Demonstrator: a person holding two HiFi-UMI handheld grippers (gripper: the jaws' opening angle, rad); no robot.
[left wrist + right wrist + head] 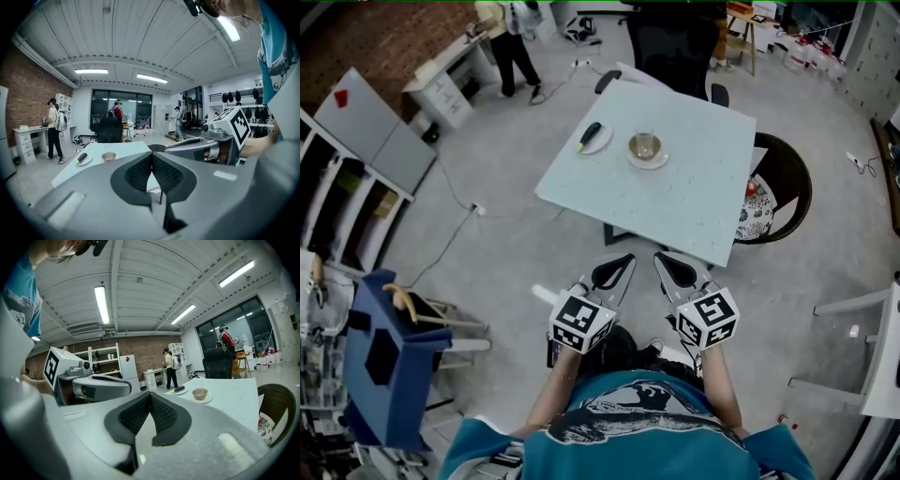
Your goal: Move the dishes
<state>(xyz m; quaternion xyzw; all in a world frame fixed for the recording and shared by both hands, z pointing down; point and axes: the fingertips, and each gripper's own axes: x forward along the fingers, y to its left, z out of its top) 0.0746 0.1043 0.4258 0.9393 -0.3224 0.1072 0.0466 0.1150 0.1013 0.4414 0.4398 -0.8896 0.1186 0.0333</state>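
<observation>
Two dishes sit side by side on the pale table (694, 202): a small plate (603, 142) bearing a dark oblong item, possibly a utensil but too small to name, and a saucer (657, 164) carrying one cup (645, 144). Two grippers hang close to the person's body, well short of the table. The left gripper (625, 260) and the right gripper (659, 258) each have their jaws pressed together on nothing. A wicker chair (792, 183) is partly hidden behind the table's edge.
</observation>
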